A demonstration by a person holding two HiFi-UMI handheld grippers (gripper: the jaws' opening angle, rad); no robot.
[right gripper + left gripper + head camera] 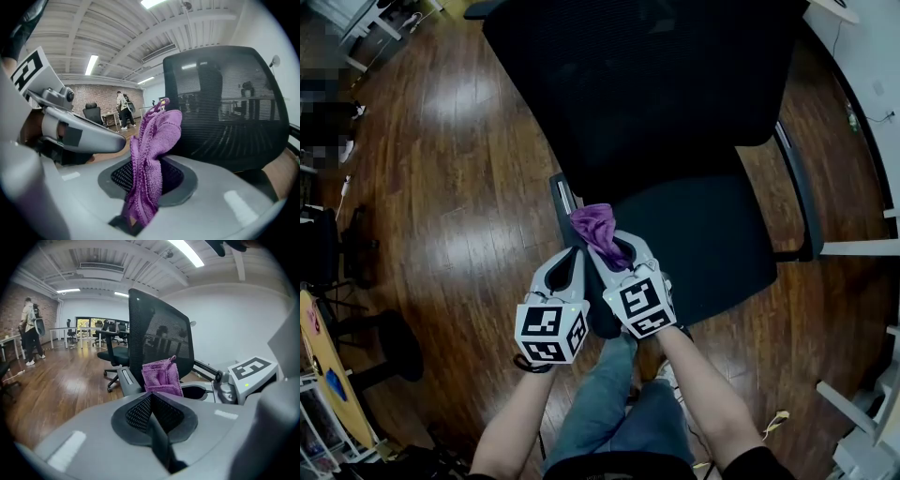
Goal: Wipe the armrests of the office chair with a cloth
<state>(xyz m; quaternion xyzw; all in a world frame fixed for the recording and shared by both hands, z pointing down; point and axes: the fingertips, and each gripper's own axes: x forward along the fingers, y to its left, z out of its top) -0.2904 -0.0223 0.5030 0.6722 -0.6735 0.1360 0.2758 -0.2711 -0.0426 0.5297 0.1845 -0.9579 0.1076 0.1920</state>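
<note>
The black office chair [675, 103] stands in front of me, its mesh back at the top of the head view. Its left armrest [563, 199] has a grey strip; the right armrest [797, 187] runs along the far side of the seat. My right gripper [603, 247] is shut on a purple cloth [594, 226], which it holds just above the near end of the left armrest. The cloth [152, 154] sticks up from between its jaws. My left gripper [577, 251] is close beside it on the left, shut with nothing in it. It looks at the cloth [162, 377] and the armrest [127, 380].
Wooden floor [459, 216] surrounds the chair. White desk parts [862, 248] stand at the right, and a black stool base [394, 342] and a yellow table [333, 380] at the left. A person [30, 329] and more chairs [111, 341] are far back in the room.
</note>
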